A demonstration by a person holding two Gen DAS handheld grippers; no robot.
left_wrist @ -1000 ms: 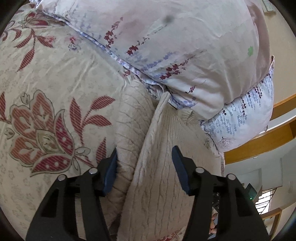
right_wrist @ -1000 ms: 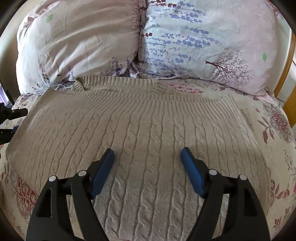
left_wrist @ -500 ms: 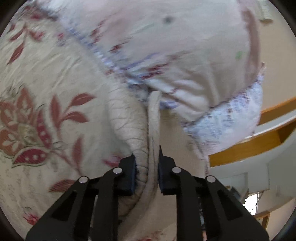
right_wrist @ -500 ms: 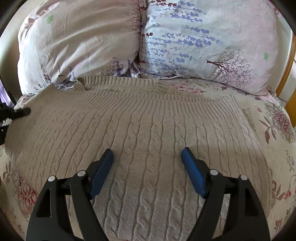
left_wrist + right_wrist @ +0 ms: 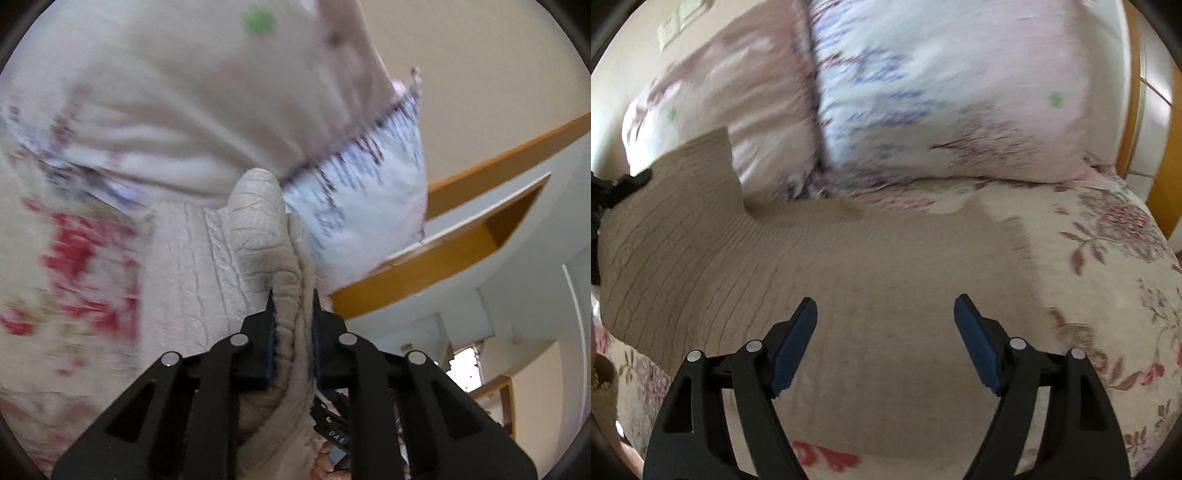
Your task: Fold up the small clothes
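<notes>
A beige cable-knit sweater (image 5: pixel 820 266) lies spread across a bed with a floral bedspread (image 5: pixel 1108 266), its far edge near two flowered pillows (image 5: pixel 942 110) at the head of the bed. The folding looks barely begun: most of the sweater is flat on the bedspread, and only its left side is raised. The left gripper (image 5: pixel 292 302) has just closed its jaws on a bunched ridge of the knit, which fills the narrow gap between the pads and hangs in folds below them. In the right wrist view that same side of the sweater stands up off the bed as a flap in front of the left pillow, with a black tip of the left gripper at its edge. The right gripper (image 5: pixel 885 314) holds nothing; its blue pads (image 5: pixel 796 347) are spread wide above the near part of the sweater, and whether they touch the knit cannot be told. Judging from this, a first fold of the left side across the body is under way, with the other side and the final folds left to do. Both views are smeared by motion, so knit detail is soft. The sleeves cannot be made out, and the sweater's near edge is cut off behind the gripper arms.
</notes>
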